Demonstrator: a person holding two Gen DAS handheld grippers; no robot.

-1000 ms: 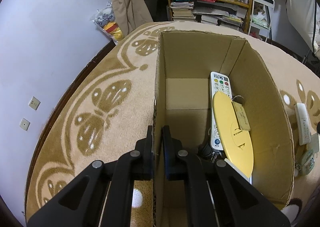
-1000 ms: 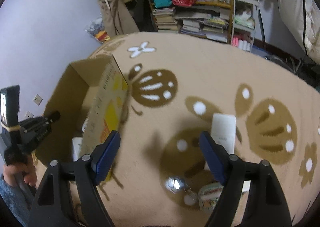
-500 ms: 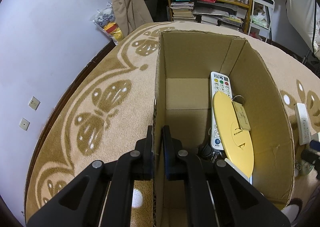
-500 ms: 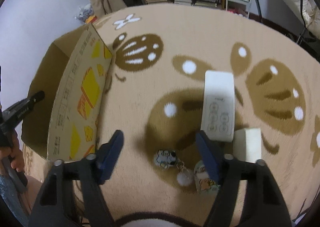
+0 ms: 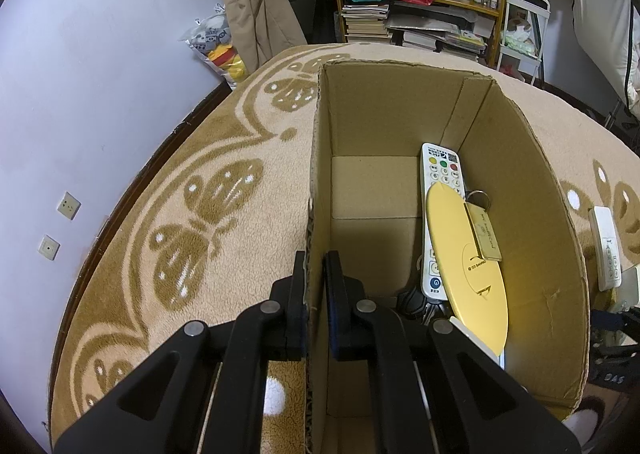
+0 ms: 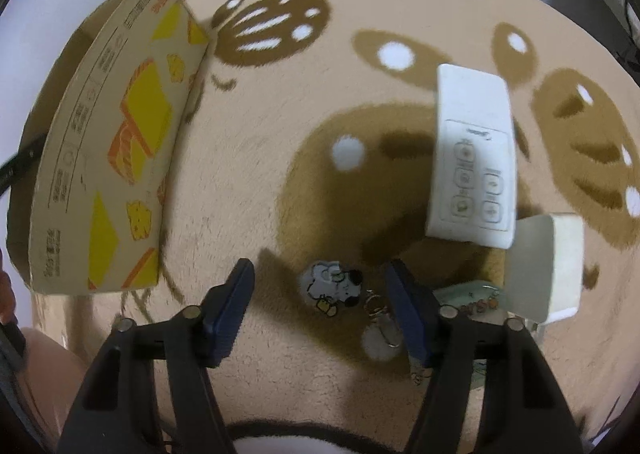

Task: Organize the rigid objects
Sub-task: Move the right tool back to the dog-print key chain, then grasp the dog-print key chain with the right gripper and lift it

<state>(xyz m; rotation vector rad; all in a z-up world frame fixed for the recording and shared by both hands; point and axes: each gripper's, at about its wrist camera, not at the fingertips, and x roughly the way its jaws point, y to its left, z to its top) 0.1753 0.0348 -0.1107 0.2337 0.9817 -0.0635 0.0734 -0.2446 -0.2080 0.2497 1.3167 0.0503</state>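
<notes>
Jaws closing around a white cartoon-dog keychain charm on carpet.

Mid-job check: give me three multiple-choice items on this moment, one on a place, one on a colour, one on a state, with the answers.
1. Where does the round yellow disc lie?
A. inside the brown cardboard box
B. on the rug beside the box
C. on the shelf

2. What colour is the flat remote control on the tan patterned rug?
A. black
B. white
C. red

3. What is the left gripper doing?
A. hanging open above the rug
B. clamping the box's left wall
C. holding the disc

Answers: 1 A, the disc rests on a long remote inside the box. 2 B, its casing is white. 3 B, its jaws pinch the wall's cardboard edge. The right gripper, jaws closing, grips nothing yet; a cartoon-dog keychain lies between them.
</notes>
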